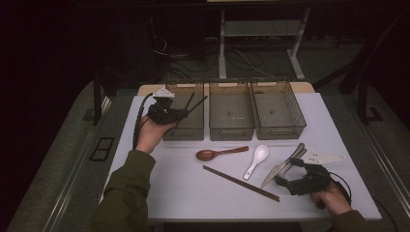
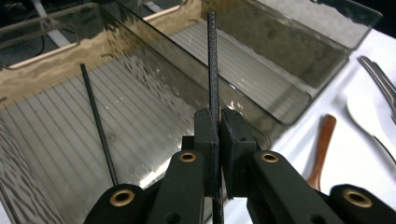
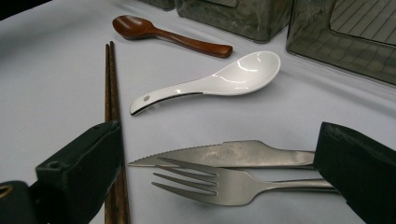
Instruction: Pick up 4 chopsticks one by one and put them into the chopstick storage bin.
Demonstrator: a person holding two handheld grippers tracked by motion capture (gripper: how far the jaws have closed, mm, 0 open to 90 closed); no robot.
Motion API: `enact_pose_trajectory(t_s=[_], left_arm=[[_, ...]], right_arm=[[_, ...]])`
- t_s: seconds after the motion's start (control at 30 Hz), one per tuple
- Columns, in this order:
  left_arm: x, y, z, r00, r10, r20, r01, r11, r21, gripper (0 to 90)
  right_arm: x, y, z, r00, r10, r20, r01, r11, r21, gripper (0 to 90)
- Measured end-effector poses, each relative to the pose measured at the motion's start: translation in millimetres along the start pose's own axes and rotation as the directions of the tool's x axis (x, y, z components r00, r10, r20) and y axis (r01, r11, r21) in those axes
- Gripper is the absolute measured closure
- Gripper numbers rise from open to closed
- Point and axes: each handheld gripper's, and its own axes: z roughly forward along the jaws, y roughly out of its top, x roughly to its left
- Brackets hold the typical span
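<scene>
A: Over the left bin [image 1: 185, 112], from the high view, the left tongs [image 1: 180, 114] hold a black chopstick [image 1: 197, 104] that slants up across that bin's near corner. What about the other hand?

B: Well right of that bin, at the near edge of the white tabletop [image 1: 183, 188], the right tongs [image 1: 285, 176] lie low beside a knife [image 1: 283, 166] and fork [image 1: 296, 158].

A: From the left gripper view, the left tongs [image 2: 218, 140] are pinched narrow on the black chopstick [image 2: 213, 65], which runs straight up between the pads. A second black chopstick [image 2: 98, 123] leans inside the left bin [image 2: 56, 70], to the left of the held one.

B: From the right gripper view, the right tongs [image 3: 219, 172] stand wide, nothing pressed. The knife [image 3: 219, 154] and fork [image 3: 215, 184] lie between the pads, untouched. Brown chopsticks [image 3: 110, 79] run past the left pad; a white spoon [image 3: 219, 81] and wooden spoon [image 3: 163, 32] lie beyond the knife.
</scene>
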Motion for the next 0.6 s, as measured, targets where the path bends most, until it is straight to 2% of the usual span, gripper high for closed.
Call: enact_pose_trajectory(t_s=[0.37,0.6], left_arm=[[17.6,19.1,16.2,0.9988,0.01,-0.049,-0.01,0.9999,0.005,84.9],[28.5,29.6,28.7,0.9965,-0.002,-0.084,0.001,0.9999,-0.011,84.9]], right_arm=[[-0.4,-0.2,-0.8,1.0,-0.003,-0.002,0.003,1.0,-0.003,1.6],[-0.8,-0.4,-1.0,1.0,-0.002,-0.001,0.002,1.0,-0.004,1.6]])
